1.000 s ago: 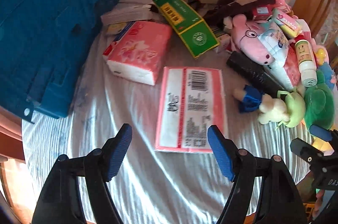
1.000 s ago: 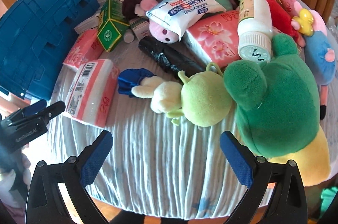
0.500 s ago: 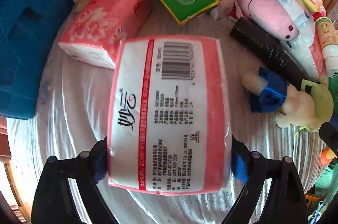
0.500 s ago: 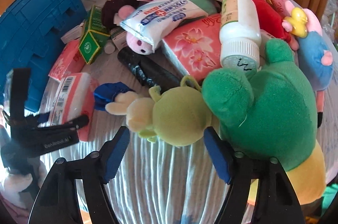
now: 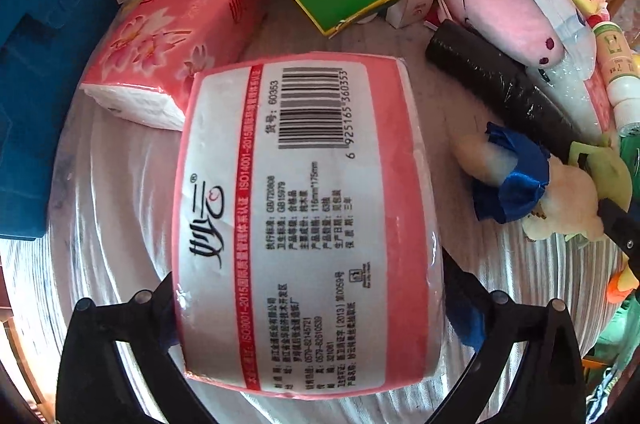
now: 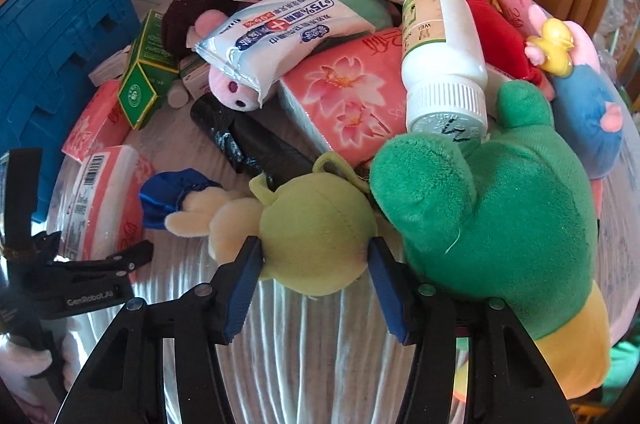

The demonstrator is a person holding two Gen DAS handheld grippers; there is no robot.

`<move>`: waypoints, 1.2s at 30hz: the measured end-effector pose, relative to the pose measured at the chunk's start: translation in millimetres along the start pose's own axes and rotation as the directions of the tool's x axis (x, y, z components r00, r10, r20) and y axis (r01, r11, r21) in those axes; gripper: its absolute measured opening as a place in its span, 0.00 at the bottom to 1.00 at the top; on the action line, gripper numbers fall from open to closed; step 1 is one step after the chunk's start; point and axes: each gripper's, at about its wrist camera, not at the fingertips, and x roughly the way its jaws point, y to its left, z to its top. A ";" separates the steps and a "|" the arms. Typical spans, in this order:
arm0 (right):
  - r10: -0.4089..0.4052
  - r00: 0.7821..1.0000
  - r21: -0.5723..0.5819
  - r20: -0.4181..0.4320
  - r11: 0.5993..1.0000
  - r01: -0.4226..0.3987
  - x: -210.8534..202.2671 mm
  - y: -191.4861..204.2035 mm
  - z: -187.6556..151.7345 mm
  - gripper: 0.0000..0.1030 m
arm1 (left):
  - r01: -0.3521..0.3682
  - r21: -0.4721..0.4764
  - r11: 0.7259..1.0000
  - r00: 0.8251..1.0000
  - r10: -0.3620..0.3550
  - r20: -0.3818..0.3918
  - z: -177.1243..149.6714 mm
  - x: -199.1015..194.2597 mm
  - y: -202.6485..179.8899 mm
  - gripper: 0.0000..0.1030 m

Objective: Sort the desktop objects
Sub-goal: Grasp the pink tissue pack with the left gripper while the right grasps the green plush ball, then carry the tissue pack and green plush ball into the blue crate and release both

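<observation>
Pink tissue pack [image 5: 296,224] lies between the left gripper's [image 5: 308,308] jaws — still opening, wide, pads hidden — long axis running near to far. Right gripper [image 6: 316,268] is closing on the green plush [image 6: 316,224] at the table's near edge — pads touching.

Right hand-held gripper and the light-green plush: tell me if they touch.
Touching. In the right wrist view the closing right hand-held gripper has both blue pads against the sides of the light-green plush.

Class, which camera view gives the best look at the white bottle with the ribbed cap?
The right wrist view: the white bottle lies near centre, label and ribbed cap fully visible. The left wrist view catches it only at the right edge, small and distorted.
</observation>
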 end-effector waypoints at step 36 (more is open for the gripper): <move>0.263 0.742 -0.276 0.616 0.955 -0.109 -272.3 213.4 74.5 0.49 | -0.117 -0.139 0.983 0.658 0.182 0.731 -5.3 -334.4 157.0 0.85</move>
